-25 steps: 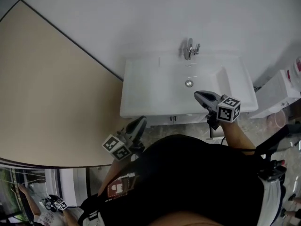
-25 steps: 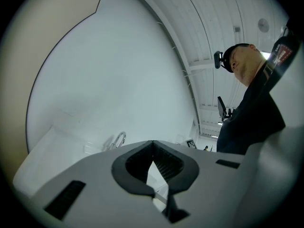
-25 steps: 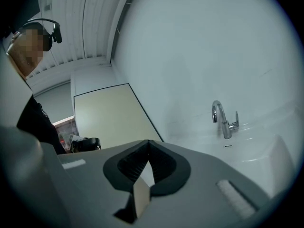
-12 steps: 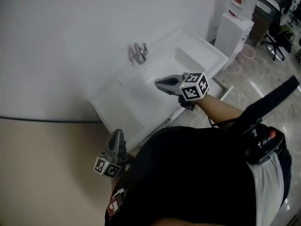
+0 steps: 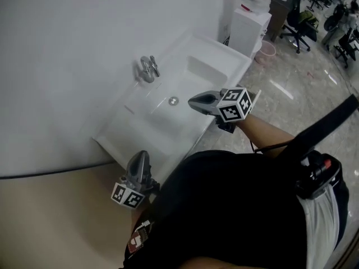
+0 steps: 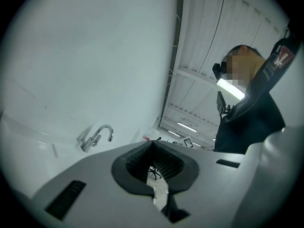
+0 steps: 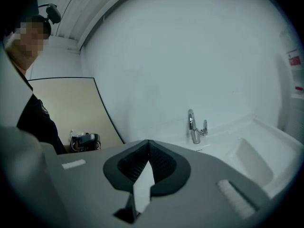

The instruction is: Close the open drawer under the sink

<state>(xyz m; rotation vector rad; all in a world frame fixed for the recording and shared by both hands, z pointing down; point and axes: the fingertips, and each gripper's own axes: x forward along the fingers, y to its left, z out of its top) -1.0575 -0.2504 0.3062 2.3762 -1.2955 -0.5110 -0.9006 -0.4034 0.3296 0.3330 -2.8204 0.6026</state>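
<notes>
The white sink [image 5: 147, 130] runs slantwise along the wall, with a chrome faucet [image 5: 147, 69] and a drain [image 5: 173, 101]. The drawer beneath it is hidden by the basin, my right arm and my body. My right gripper [image 5: 192, 101] hovers over the basin's front edge, pointing toward the drain, shut and empty. In the right gripper view its tips [image 7: 148, 142] meet, with the faucet [image 7: 194, 127] beyond. My left gripper [image 5: 140, 156] sits at the sink's near left corner, also shut on nothing. In the left gripper view its tips [image 6: 153, 143] touch, and the faucet [image 6: 97, 137] shows to the left.
A white wall backs the sink. A beige panel [image 5: 50, 217] lies to the lower left. Past the sink's far end stand a white cabinet [image 5: 251, 27], a pink bin [image 5: 267, 49] and office chairs [image 5: 297, 18] on a glossy floor.
The head view has swung, so the sink now lies slantwise. My left gripper has turned and moved up to the sink's near corner. My right gripper stays over the basin's front.
</notes>
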